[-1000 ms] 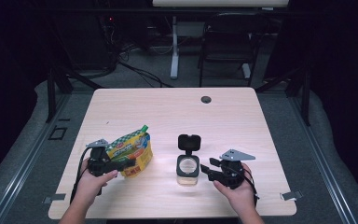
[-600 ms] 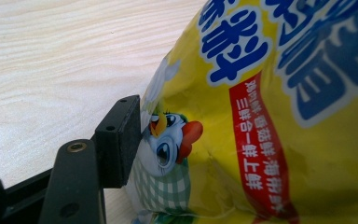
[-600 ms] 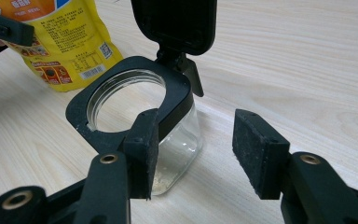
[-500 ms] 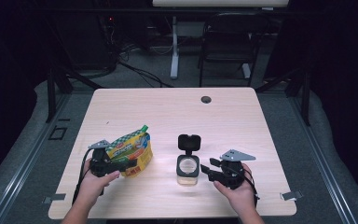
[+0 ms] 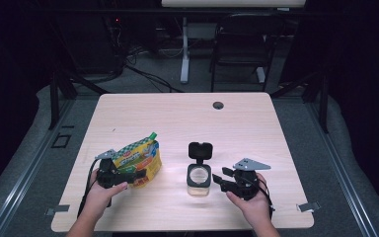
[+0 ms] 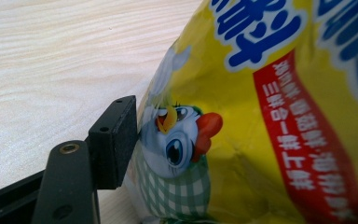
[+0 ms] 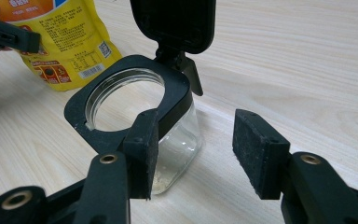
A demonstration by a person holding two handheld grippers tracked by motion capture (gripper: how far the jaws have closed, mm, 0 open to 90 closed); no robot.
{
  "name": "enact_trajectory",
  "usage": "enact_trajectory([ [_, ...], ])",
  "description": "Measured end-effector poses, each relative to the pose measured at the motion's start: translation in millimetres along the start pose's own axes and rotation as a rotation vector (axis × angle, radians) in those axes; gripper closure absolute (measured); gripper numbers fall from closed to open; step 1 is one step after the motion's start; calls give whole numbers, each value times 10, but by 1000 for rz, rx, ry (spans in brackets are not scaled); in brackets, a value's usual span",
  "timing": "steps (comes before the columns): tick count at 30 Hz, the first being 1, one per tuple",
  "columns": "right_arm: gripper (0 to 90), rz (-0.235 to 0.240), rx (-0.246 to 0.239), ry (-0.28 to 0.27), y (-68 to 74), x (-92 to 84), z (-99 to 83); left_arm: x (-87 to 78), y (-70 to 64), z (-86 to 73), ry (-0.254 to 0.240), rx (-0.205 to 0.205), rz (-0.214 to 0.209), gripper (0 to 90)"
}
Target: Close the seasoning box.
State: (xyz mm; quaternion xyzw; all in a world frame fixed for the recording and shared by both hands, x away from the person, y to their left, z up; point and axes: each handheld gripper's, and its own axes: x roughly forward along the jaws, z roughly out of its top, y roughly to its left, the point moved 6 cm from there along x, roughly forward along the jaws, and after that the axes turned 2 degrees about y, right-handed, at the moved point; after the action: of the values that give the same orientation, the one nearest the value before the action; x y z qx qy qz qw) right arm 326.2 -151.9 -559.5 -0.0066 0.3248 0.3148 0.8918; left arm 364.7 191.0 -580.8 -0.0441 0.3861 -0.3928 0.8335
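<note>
1. On the bench, near its front edge, I see my two claws flanking two things: a yellow pouch on my left and a clear jar towards the middle.
2. My left claw sits at the pouch, which stands on the bench tilted, its green cap pointing up and away.
3. Its jaws have just been opening. In the left gripper view one black pad rests right at the pouch's printed face beside the cartoon chicken; the other jaw is hidden behind the bag, so the pouch sits between the jaws, and I cannot tell whether they press on it.
4. My right claw lies just right of the jar, pointing at it, the grey plate on top.
5. In the right gripper view its jaws stand wide with bare bench between them. The left pad is just in front of the jar's black collar; whether it touches I cannot say. The right pad is clear of everything.
6. That jar stands upright with its black lid flipped back on its hinge, the round mouth open. A few pale crumbs lie at the bottom.
7. Well behind it all, a small dark grommet sits in the bench near the far edge.
</note>
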Motion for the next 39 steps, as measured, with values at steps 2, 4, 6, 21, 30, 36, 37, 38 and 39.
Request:
enact_trajectory([
  [2,508,0,0,1,-1,2,-2,21,7,-16,4,7,6,344],
  [4,508,0,0,2,1,2,-3,46,20,-34,5,4,11,336],
  [6,508,0,-1,2,2,3,-4,55,24,-45,5,6,9,334],
  [21,507,1,-2,7,-6,14,-9,142,67,-130,-2,22,21,317],
  [30,506,-1,3,4,-10,12,-9,185,95,-173,-3,26,26,312],
  [36,503,1,6,2,-8,23,-12,208,105,-194,-18,22,20,306],
  [37,503,2,4,0,-9,24,-11,212,106,-195,-21,21,21,306],
  [38,503,1,5,2,-9,23,-11,215,107,-199,-19,18,20,304],
  [39,503,1,5,2,-9,23,-11,215,107,-199,-19,18,20,303],
])
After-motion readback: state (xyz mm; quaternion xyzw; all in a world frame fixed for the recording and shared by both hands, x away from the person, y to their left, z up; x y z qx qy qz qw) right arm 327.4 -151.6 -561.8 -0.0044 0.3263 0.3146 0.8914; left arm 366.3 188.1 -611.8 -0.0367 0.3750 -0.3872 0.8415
